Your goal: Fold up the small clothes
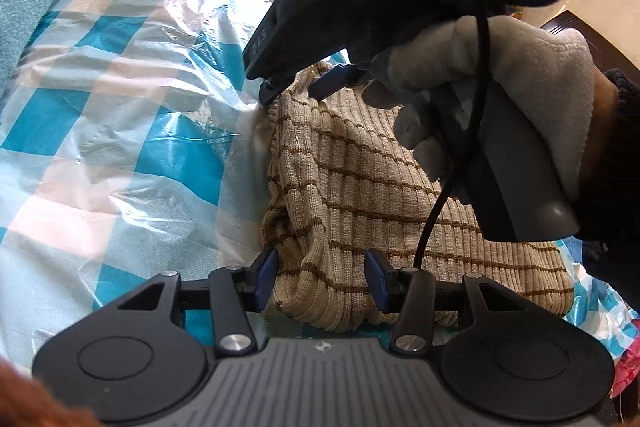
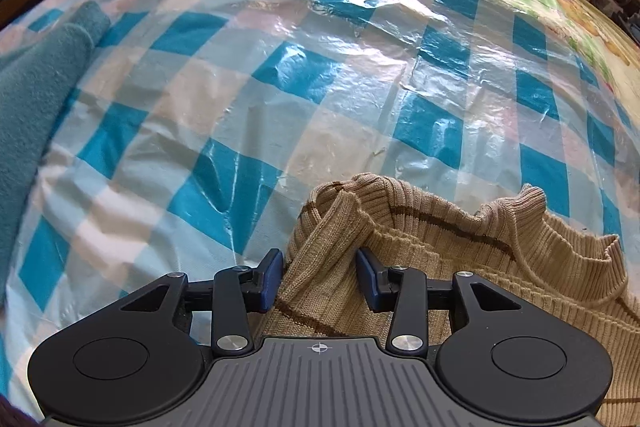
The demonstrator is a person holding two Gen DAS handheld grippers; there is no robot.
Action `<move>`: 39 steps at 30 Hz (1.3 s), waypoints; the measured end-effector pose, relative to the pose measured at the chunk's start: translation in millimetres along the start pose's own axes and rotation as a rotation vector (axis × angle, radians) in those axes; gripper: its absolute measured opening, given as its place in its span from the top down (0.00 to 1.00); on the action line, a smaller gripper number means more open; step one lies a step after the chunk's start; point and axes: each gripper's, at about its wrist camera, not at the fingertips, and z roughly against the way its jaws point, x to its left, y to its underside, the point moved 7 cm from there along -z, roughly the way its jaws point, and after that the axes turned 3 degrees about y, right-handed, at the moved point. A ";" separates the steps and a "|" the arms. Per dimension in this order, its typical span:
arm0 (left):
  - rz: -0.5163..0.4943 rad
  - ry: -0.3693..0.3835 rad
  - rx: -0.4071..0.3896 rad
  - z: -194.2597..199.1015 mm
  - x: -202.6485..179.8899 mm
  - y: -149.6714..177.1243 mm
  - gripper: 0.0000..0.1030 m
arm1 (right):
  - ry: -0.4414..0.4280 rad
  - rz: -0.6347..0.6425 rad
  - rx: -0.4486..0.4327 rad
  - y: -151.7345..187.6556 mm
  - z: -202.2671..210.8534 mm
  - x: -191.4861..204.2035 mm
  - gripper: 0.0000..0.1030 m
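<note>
left wrist view: striped knit sweater (image 1: 360,187) lies ahead of the left gripper (image 1: 322,281), long axis running away toward the right gripper (image 1: 298,89)
left fingers: clenched on a bunched near fold
right fingers in this view: parted, over the far edge
right wrist view: sweater (image 2: 460,259) ahead and to the right on the checked plastic sheet (image 2: 280,87)
right gripper (image 2: 320,279): fingers released, a rolled band between them, pads not pressing
nearer hand to far edge: right
</note>
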 end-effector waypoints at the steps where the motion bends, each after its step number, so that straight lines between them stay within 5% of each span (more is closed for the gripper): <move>1: -0.004 -0.001 0.003 -0.7 -0.5 0.7 0.51 | 0.002 0.001 0.004 -0.6 -0.6 0.7 0.60; 11: -0.022 -0.012 0.010 -1.9 -6.4 3.3 0.51 | 0.021 0.049 0.016 -1.1 -8.1 6.6 0.58; 20: -0.030 -0.016 -0.021 1.0 -8.8 1.4 0.47 | -0.066 -0.017 -0.029 1.2 13.4 -17.0 0.87; 29: -0.081 -0.071 -0.068 5.2 -14.6 -1.1 0.33 | -0.172 -0.129 -0.118 10.7 52.9 -59.2 0.89; 39: -0.112 -0.157 -0.088 2.5 -15.0 -2.8 0.31 | -0.279 -0.282 -0.176 33.3 73.4 -110.6 0.89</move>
